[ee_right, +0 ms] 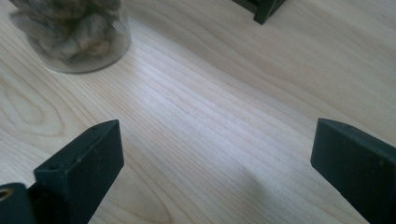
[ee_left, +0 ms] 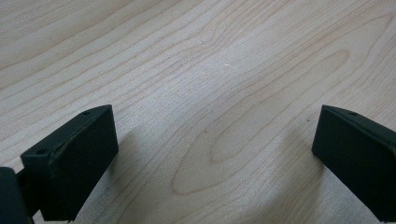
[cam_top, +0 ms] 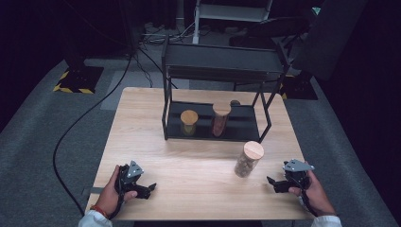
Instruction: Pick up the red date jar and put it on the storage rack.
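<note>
L gripper [cam_top: 142, 188] low at near-left table [cam_top: 198, 189] edge, jaws wide apart, empty. R gripper [cam_top: 279, 183] near-right, jaws spread, empty, aimed left at jar [cam_top: 248, 159] w/ wooden lid, standing just left of it. Bare wood between; rack [cam_top: 213, 130] far-centre.

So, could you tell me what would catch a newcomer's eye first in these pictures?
Probably the glass jar with a wooden lid, standing alone on the pale wooden table in front of the black rack. Two more wood-lidded jars stand side by side on the rack's lower shelf. Near the table's front edge, the left gripper and right gripper are both open.
</note>
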`<state>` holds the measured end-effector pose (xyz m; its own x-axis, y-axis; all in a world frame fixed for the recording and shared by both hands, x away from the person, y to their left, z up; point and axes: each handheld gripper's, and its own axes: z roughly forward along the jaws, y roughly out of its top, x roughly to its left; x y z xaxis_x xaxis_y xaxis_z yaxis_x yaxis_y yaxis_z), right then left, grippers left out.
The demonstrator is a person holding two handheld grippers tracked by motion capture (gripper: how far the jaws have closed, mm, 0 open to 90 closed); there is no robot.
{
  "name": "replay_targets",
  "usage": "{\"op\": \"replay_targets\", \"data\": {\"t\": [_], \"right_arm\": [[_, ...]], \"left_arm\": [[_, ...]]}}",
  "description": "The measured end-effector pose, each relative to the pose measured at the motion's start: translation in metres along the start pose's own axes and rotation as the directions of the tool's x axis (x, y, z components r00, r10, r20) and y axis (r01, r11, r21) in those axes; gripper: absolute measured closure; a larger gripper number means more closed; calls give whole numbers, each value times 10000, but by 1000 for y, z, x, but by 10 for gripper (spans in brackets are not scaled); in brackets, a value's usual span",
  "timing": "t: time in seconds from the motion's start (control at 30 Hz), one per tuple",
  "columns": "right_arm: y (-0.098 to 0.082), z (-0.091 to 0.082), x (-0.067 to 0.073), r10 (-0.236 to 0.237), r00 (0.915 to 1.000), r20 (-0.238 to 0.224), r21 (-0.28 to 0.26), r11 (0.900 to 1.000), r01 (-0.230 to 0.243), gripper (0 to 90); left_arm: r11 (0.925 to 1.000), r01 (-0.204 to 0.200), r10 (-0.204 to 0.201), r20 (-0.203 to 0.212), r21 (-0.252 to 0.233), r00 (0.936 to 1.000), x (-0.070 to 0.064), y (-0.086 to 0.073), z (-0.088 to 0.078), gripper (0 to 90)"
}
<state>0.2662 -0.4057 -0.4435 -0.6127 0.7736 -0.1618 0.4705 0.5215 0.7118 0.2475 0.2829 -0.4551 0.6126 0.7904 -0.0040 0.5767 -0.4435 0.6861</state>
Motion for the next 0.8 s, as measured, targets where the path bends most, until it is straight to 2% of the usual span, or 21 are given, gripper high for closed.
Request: {"op": "replay_targets", "data": {"t": [0.17, 0.5, 0.63, 0.73, 0.8], "right_arm": [[-10, 3, -5, 268, 9996, -79, -79, 9996, -269, 25], [-19, 6, -9, 471, 9989, -70, -106, 9988, -471, 19], [-26, 6, -16, 961, 9949, -290, -179, 9952, -967, 4], [-26, 6, -20, 1134, 9926, -434, -79, 9935, -1138, 4], [-25, 7, -27, 1518, 9861, -672, 109, 9884, -1514, 3]], "left_arm": [[10000, 2, -2, -2, -2, 10000, 0, 0, 0, 0], [10000, 1, -1, -1, -1, 10000, 0, 0, 0, 0], [10000, -2, 2, -2, 0, 10000, 0, 0, 0, 0], [10000, -1, 1, -2, -1, 10000, 0, 0, 0, 0], [10000, -3, 3, 0, 3, 10000, 0, 0, 0, 0]]}}
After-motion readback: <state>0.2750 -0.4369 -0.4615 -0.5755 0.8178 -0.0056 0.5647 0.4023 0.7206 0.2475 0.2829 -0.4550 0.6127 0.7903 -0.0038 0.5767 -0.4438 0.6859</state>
